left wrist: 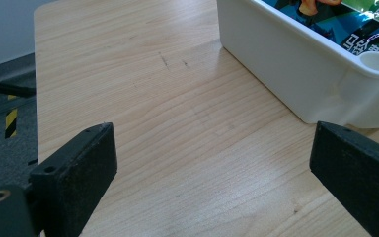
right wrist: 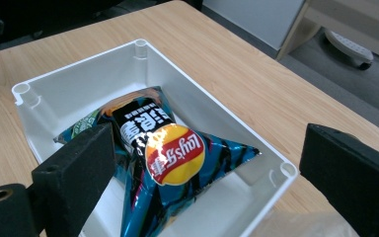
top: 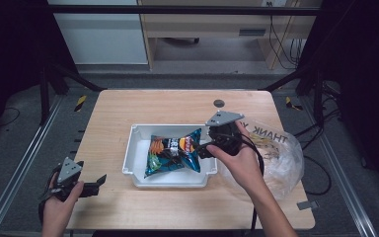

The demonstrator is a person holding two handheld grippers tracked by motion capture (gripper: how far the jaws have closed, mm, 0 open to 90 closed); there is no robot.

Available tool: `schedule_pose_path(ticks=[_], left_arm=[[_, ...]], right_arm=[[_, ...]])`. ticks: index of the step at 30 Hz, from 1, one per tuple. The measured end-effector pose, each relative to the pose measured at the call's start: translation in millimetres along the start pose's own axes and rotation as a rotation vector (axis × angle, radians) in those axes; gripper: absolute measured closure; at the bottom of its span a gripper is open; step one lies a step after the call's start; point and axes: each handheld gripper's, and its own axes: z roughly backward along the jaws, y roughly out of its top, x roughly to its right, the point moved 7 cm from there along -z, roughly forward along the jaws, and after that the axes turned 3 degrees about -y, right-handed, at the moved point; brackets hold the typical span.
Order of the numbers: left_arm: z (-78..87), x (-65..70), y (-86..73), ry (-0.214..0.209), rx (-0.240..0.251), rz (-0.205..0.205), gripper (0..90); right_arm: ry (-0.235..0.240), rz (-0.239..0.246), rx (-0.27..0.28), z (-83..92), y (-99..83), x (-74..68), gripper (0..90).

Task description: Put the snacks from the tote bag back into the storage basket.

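A pale wooden table [top: 128,207] carries everything, with a small dark round cap [top: 218,103] set into its far middle. A crumpled clear plastic bag [top: 281,158] printed with thank-you lettering lies at the table's right edge, just beside the tray and partly behind the person's right forearm. A white rectangular plastic tray [top: 133,148] sits near the centre of the table, with round corner posts on its rim. Inside it lies a blue Lay's crisp bag [top: 175,150], puffed up, flat on the tray floor and stretched corner to corner; in the right gripper view [right wrist: 177,163] its red and yellow logo faces up and reads upside down.

The right gripper [top: 202,150] hovers over the tray's right end, held by the right hand [top: 239,160], its jaws spread wide on either side of the crisp bag and not touching it. The left gripper [top: 98,183] rests low by the table's near left edge in the left hand [top: 61,197], well apart from the bag; its jaws stand wide apart over bare wood, with the tray's corner [left wrist: 355,84] just ahead
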Motion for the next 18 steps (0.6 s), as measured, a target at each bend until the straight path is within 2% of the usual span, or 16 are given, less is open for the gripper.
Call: schedule_pose_path(ticks=[3, 8, 18], left_arm=[[-0.3, 1.1, 0.4, -0.003, -0.003, -0.009, 3.8], [0.2, -0.1, -0.2, 0.005, 0.001, 0.000, 3.8], [2.0, -2.4, -0.6, 0.013, 0.000, 0.000, 3.8]], right_arm=[[-0.021, -0.003, -0.002, 8.5, -4.1, 4.7, 7.3], [-0.050, -0.017, -0.001, 19.8, -11.7, 13.6, 7.2], [-0.134, -0.061, -0.009, 41.4, -38.0, 35.9, 7.0]])
